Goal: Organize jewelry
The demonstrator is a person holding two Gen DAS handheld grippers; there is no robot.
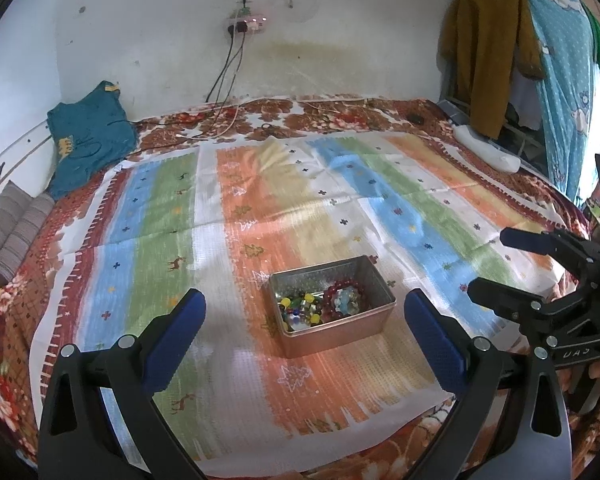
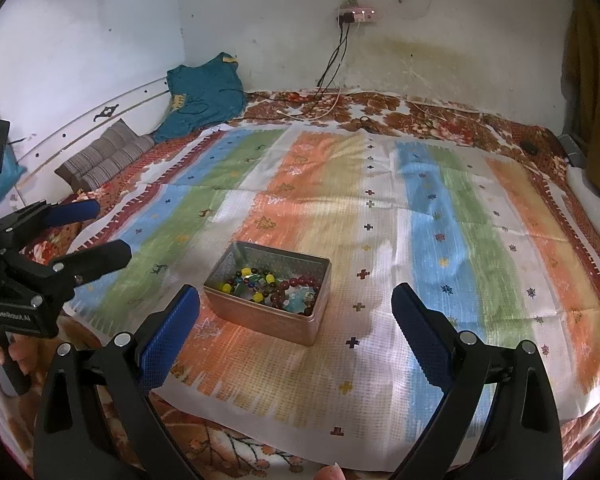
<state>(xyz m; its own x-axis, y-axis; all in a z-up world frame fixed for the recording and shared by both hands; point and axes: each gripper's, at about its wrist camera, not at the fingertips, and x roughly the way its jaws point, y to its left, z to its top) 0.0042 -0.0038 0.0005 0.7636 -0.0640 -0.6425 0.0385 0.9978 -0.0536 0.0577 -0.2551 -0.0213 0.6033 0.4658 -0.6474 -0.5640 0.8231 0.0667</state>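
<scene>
Both grippers, left gripper (image 1: 305,314) and right gripper (image 2: 295,307), hover released and empty; bracelets (image 1: 342,297) and beads (image 1: 300,308) already lie inside the tin (image 1: 340,334), seemingly finished.

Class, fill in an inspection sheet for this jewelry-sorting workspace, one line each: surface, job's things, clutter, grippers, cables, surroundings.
Surface: striped cloth spread over a floral bedcover.
Job's things: open metal tin on the cloth, holding a red bead bracelet and mixed coloured beads; nothing seen outside it.
Clutter: teal garment and striped cushion at the bed's left edge; white bundle at the right edge.
Grippers: left gripper and right gripper both open, empty, short of the tin.
Cables: black cables hang from a wall socket; a white cable lies on the bedcover.
Surroundings: stained white wall; hanging clothes at right.
</scene>
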